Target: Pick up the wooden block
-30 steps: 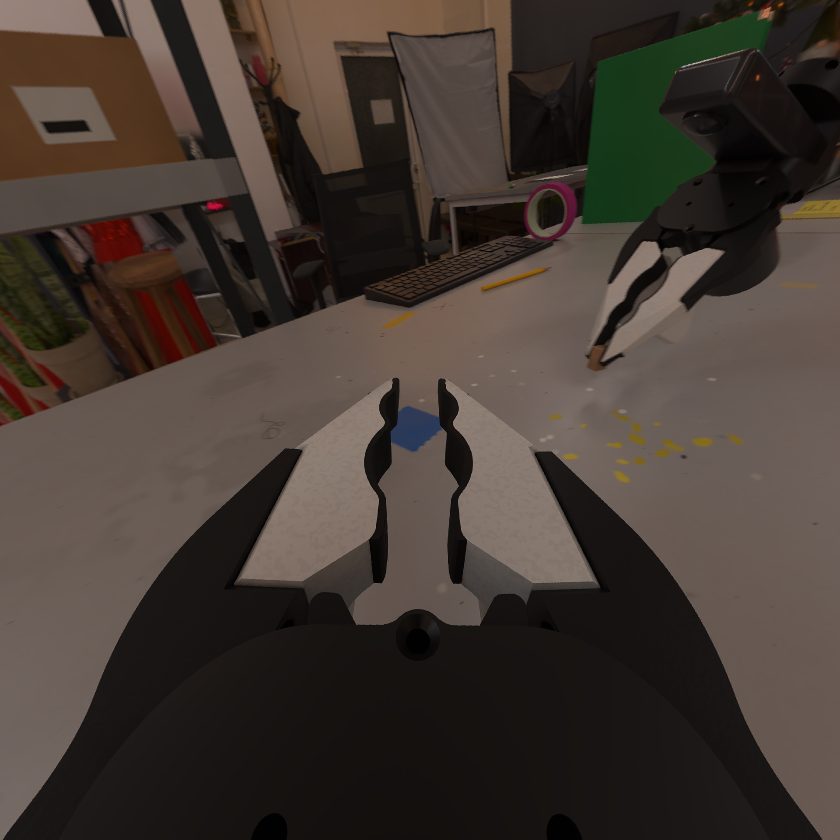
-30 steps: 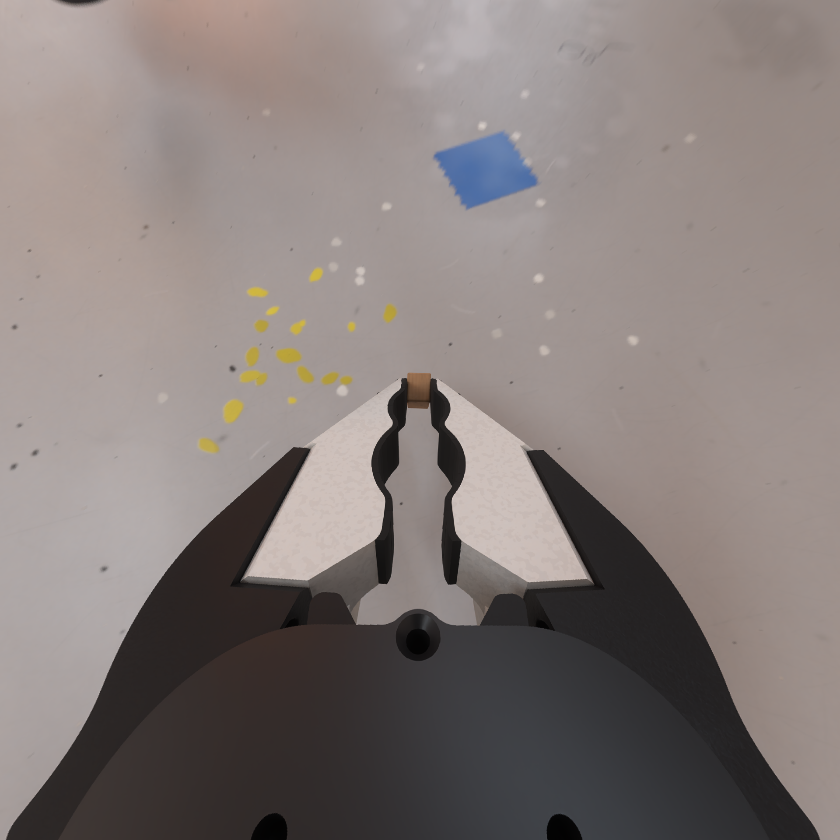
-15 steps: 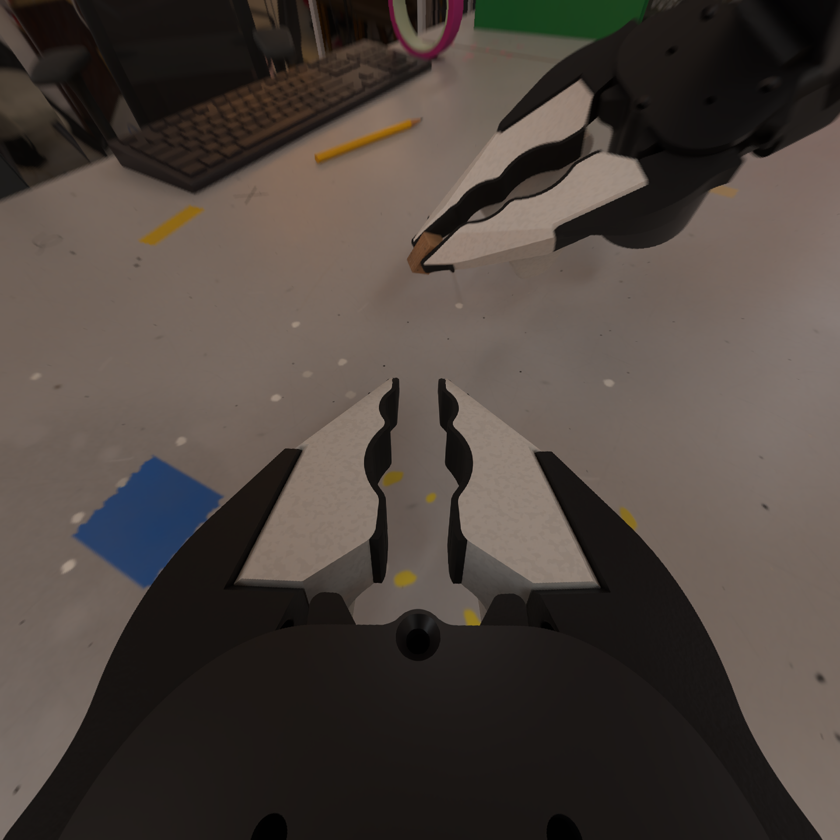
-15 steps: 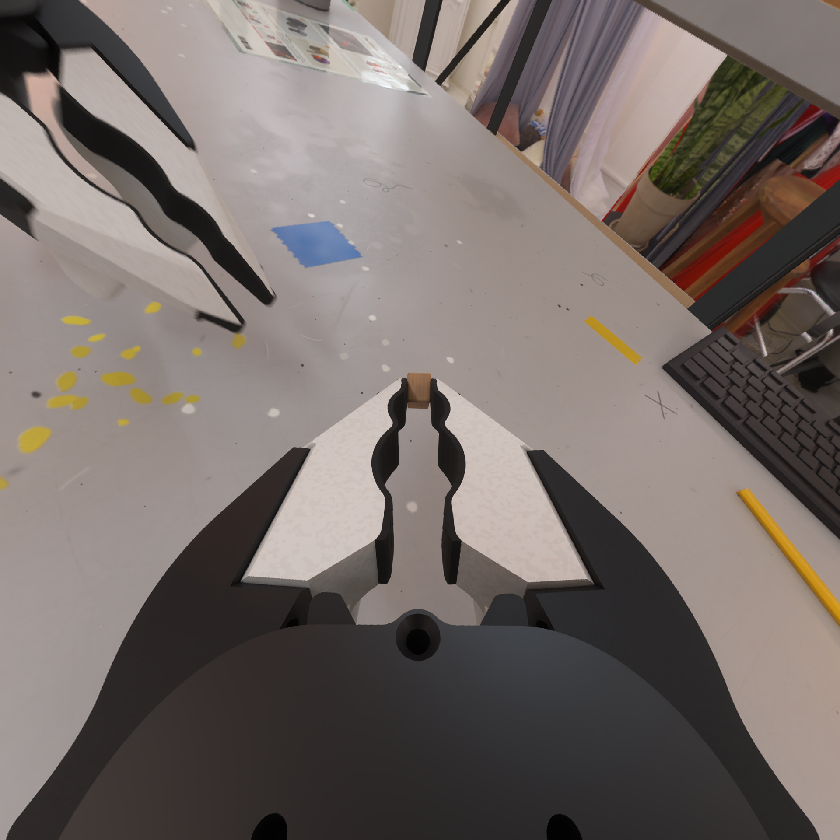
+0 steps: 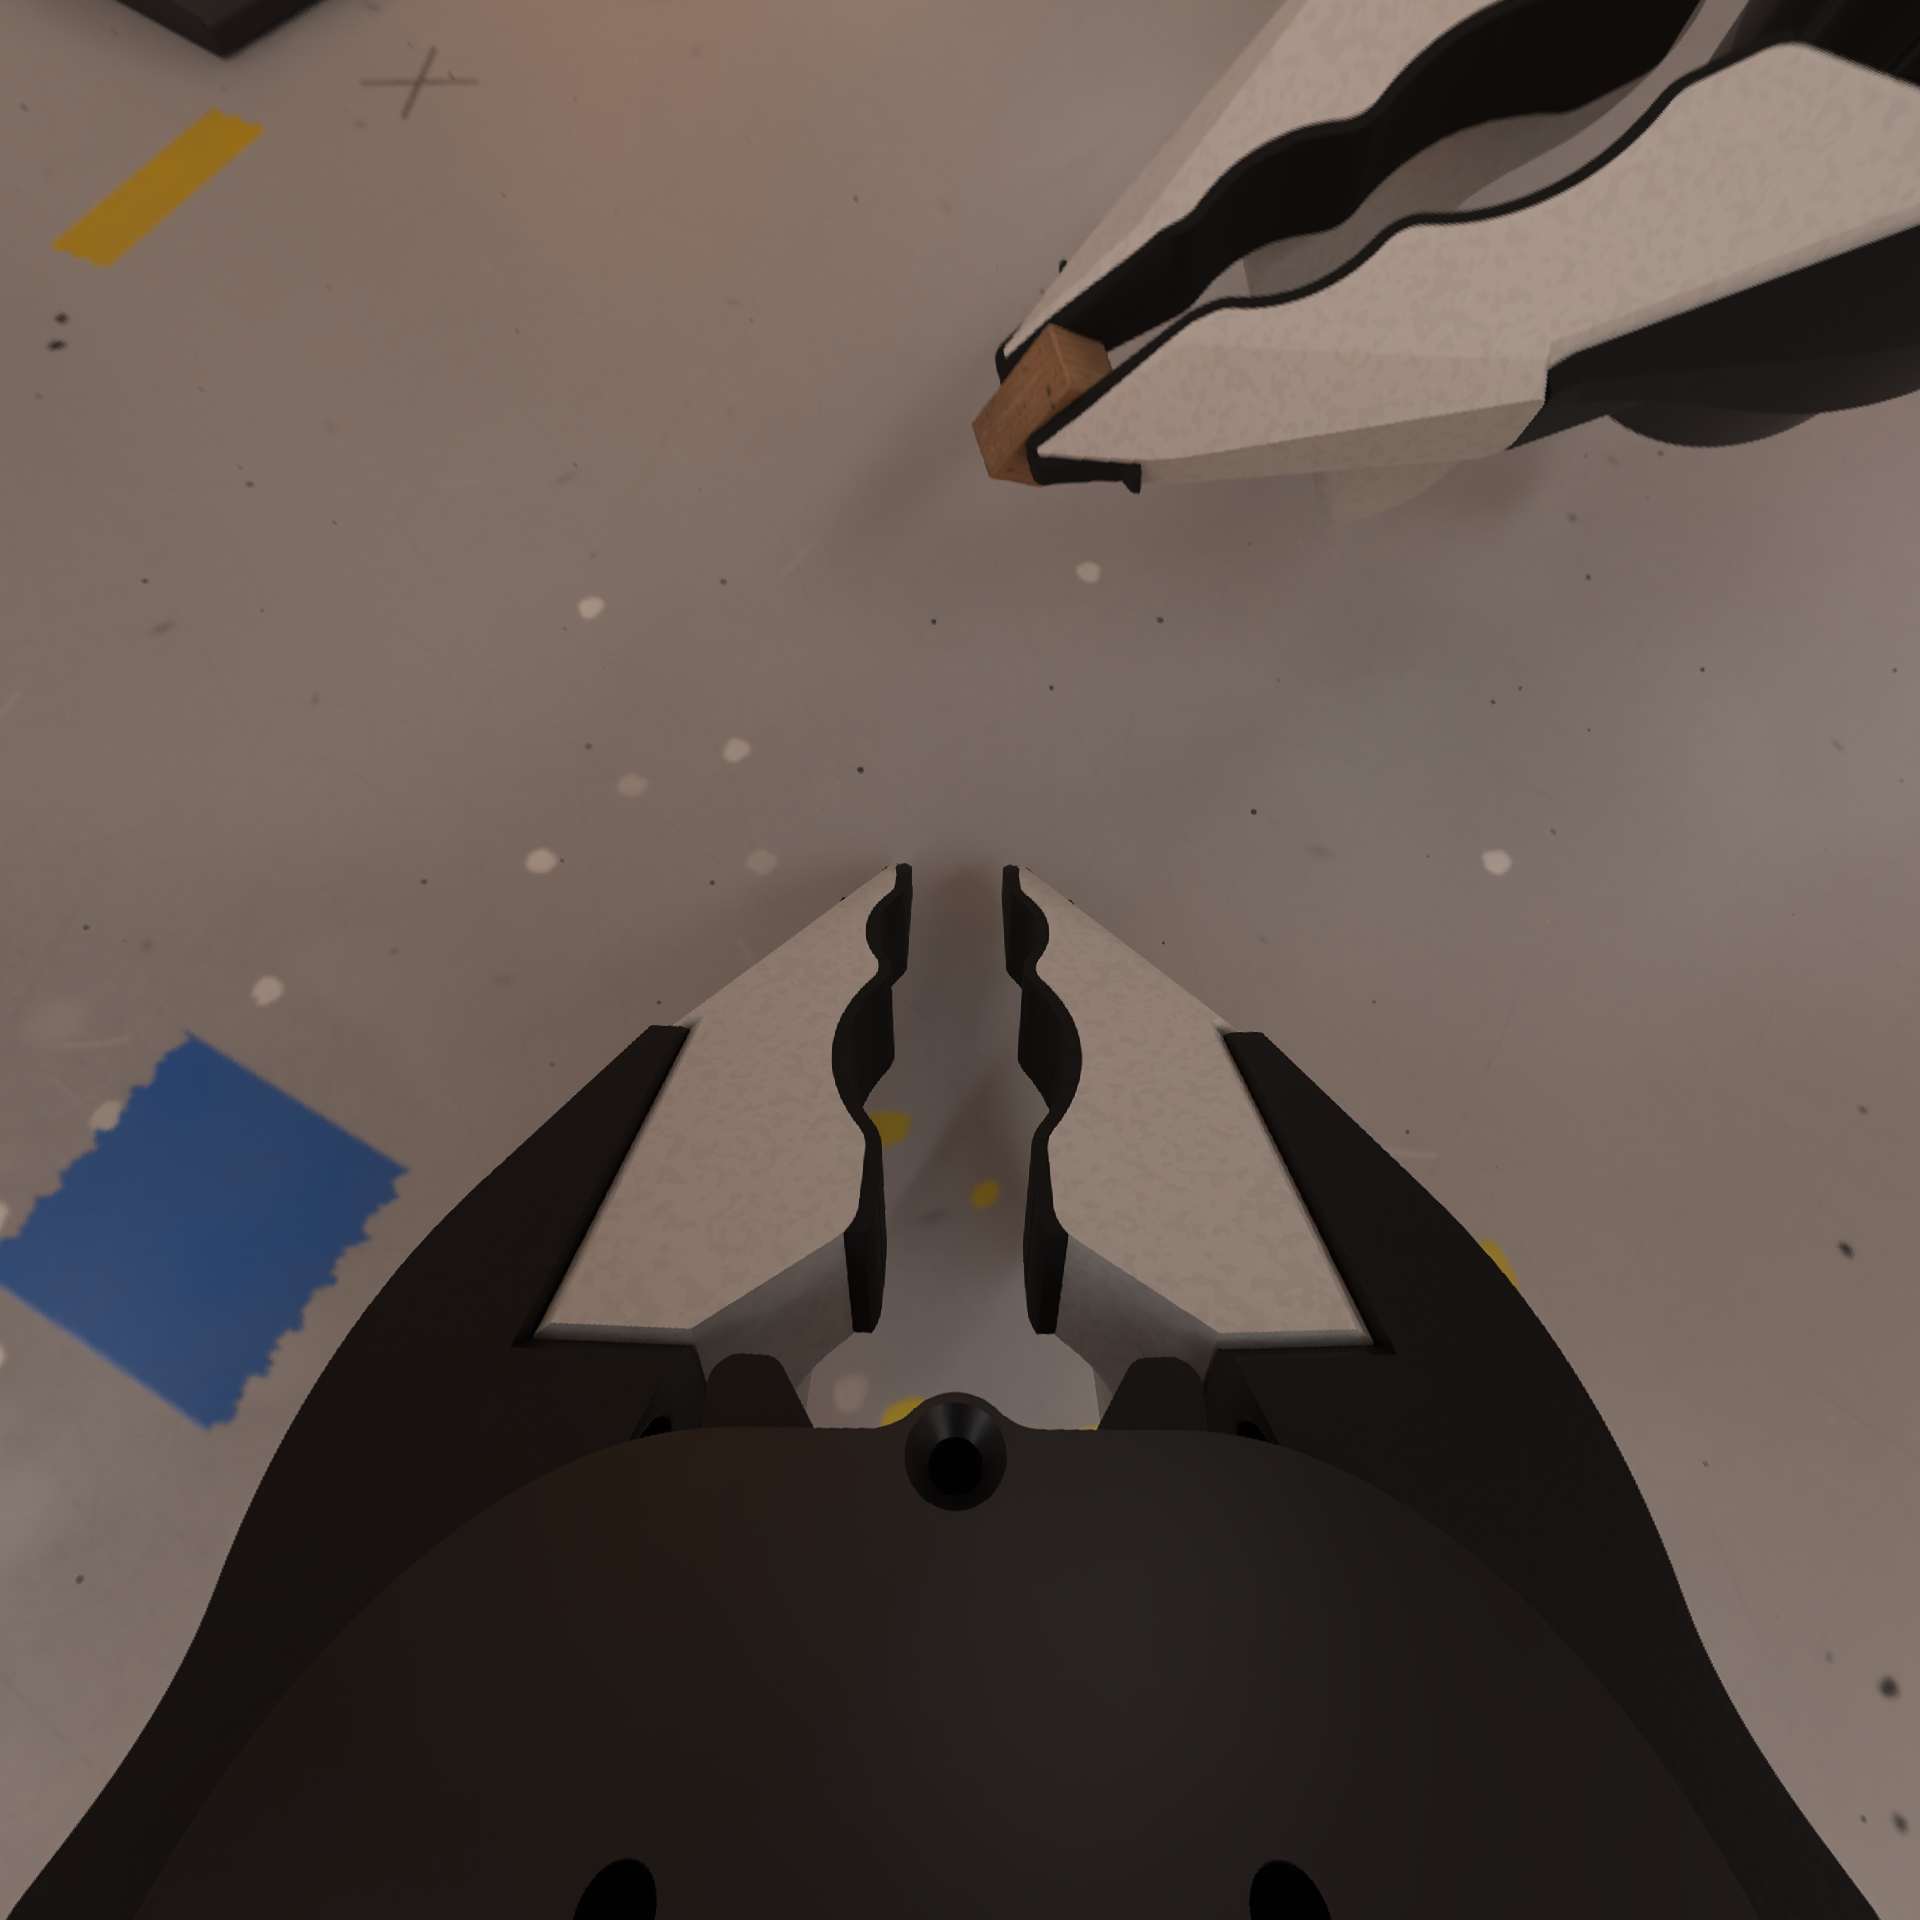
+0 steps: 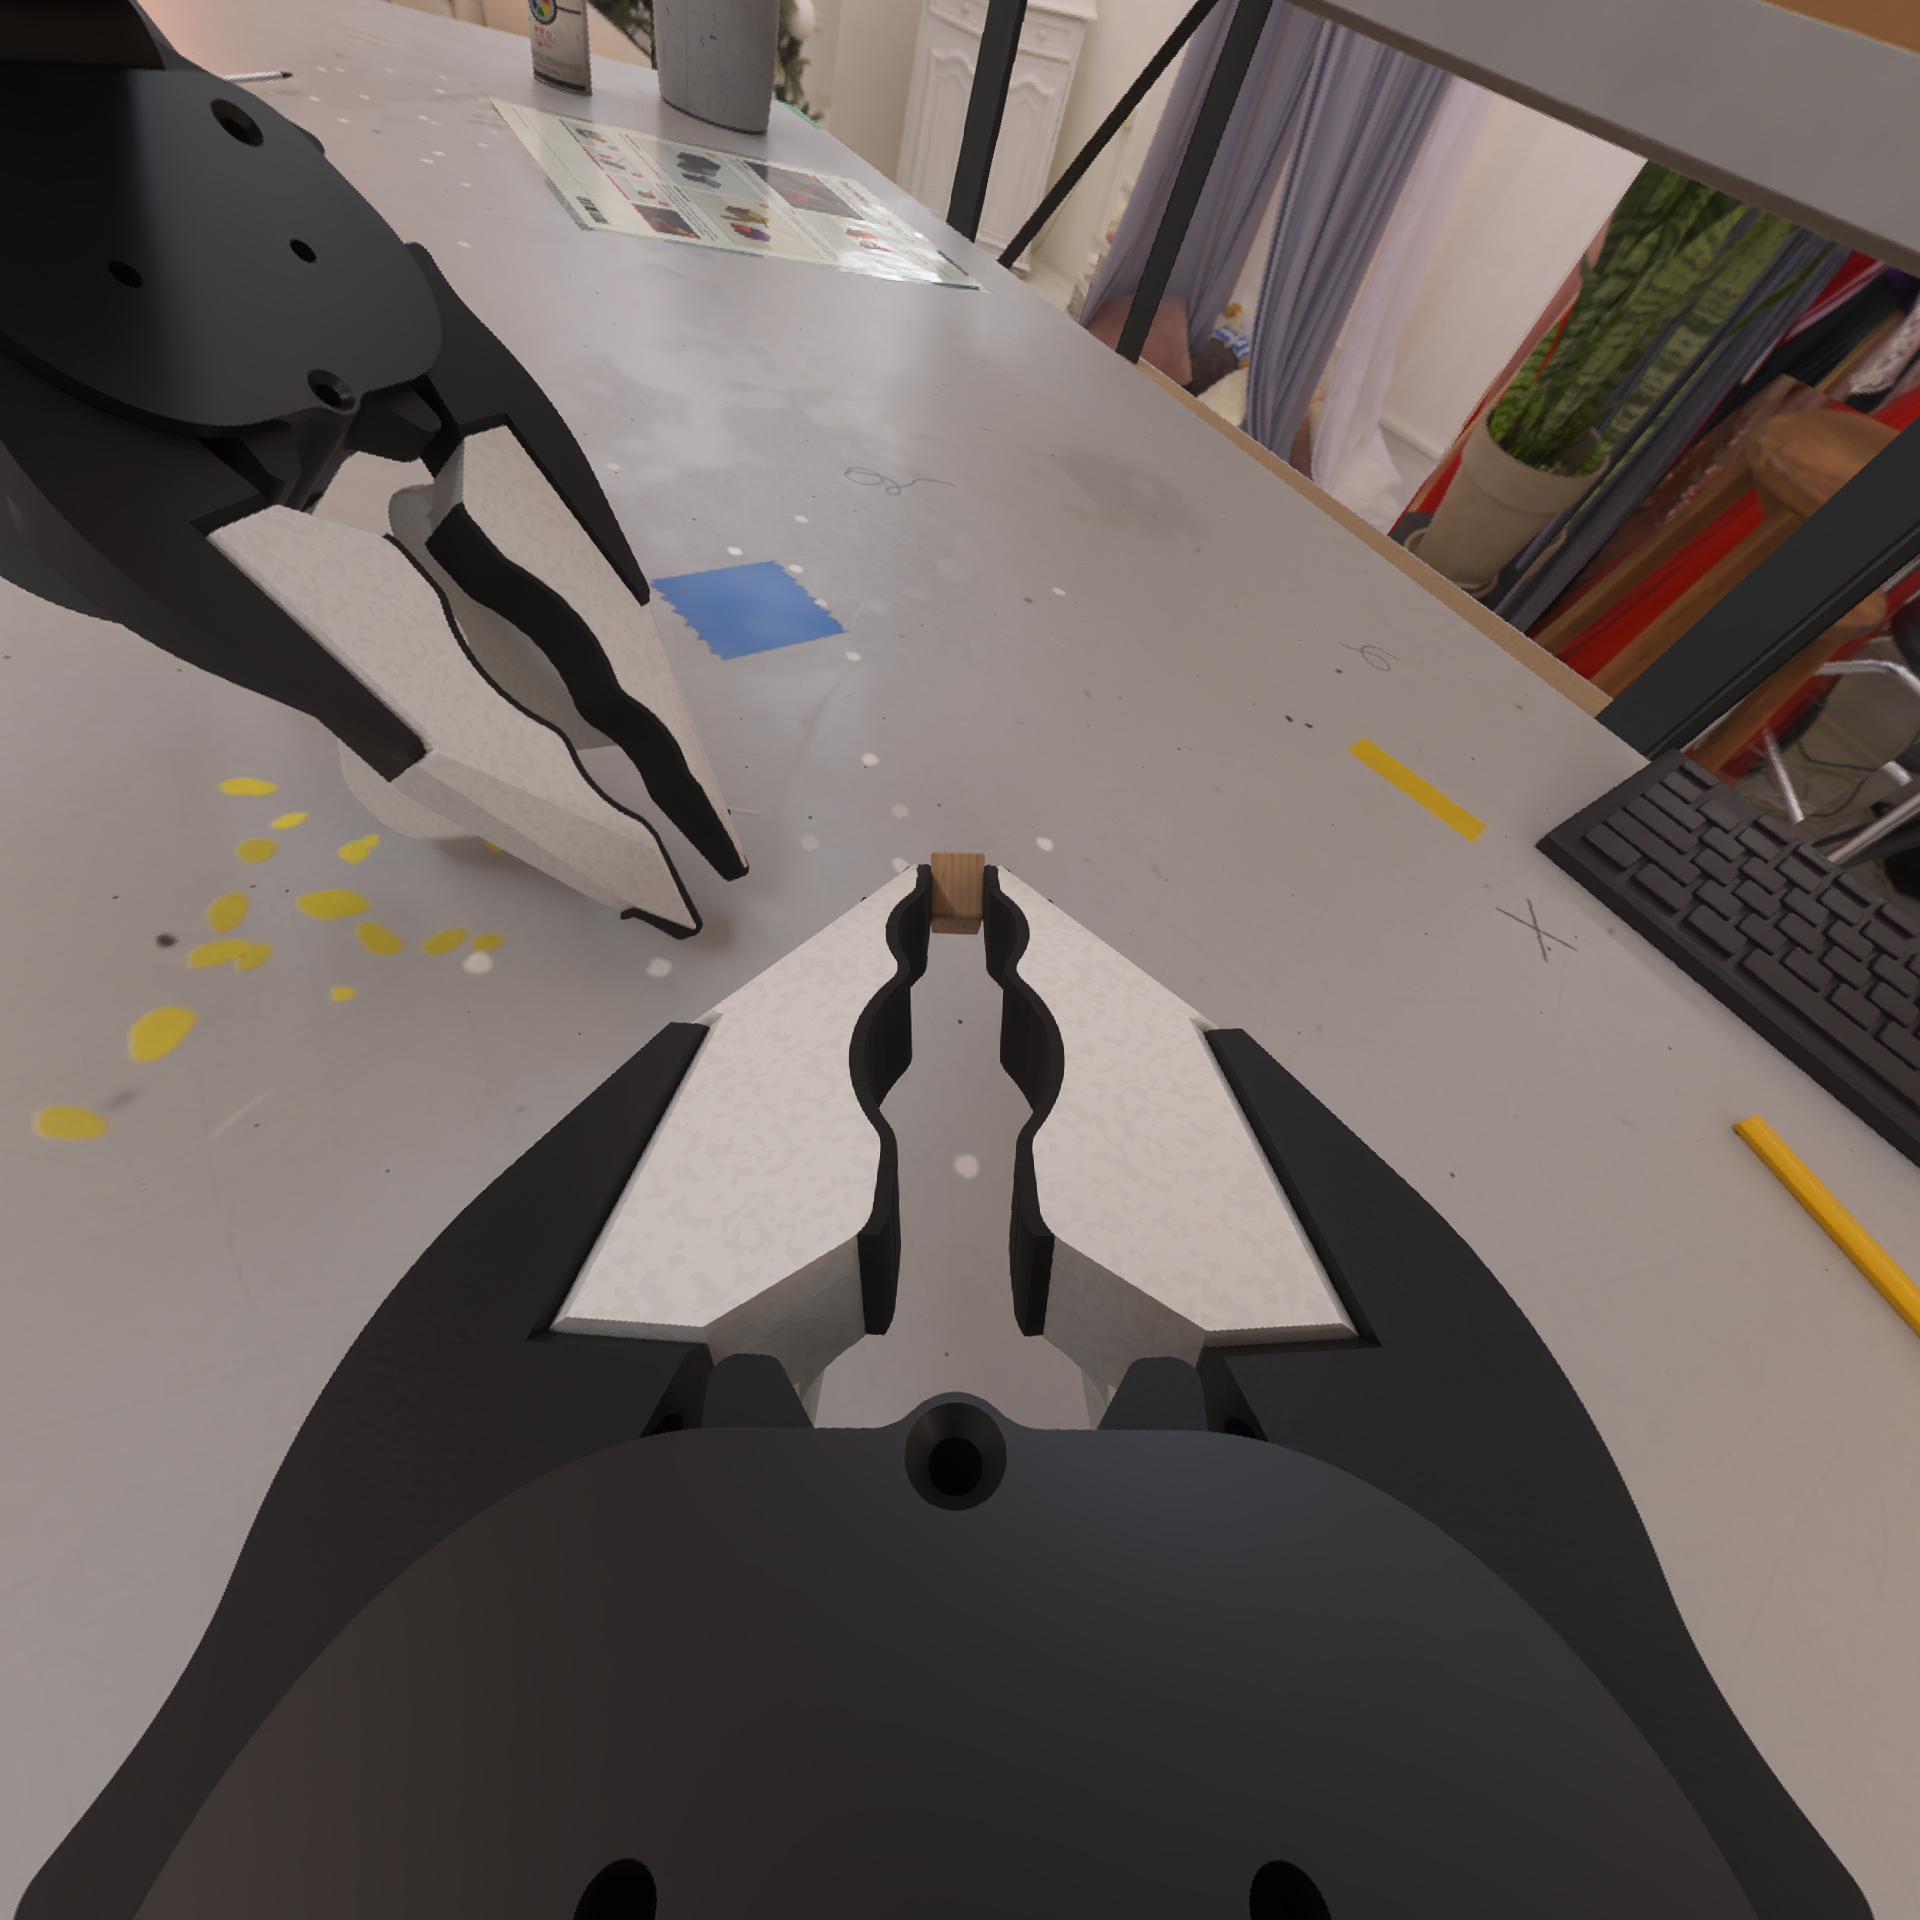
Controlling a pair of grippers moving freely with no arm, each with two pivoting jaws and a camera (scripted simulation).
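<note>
The small wooden block (image 6: 956, 894) is pinched between the tips of my right gripper (image 6: 954, 883), held clear above the grey table (image 6: 1039, 436). In the left wrist view the block (image 5: 1039, 400) shows at the upper right, sticking out of the right gripper's (image 5: 1055, 416) tips. My left gripper (image 5: 954, 878) points down at the table, its jaws a narrow gap apart with nothing between them. In the right wrist view the left gripper (image 6: 712, 894) hangs just left of the block, apart from it.
A blue tape square (image 6: 748, 613) lies on the table beyond the grippers. A black keyboard (image 6: 1766, 925), a yellow pencil (image 6: 1829, 1226) and a yellow tape strip (image 6: 1418, 790) lie to the right. Yellow paint spots (image 6: 332, 904) are at left. The table edge (image 6: 1351, 509) runs behind.
The right gripper has swung up off the table with the block in it. The left gripper has tilted down and come closer to the right gripper's tips.
</note>
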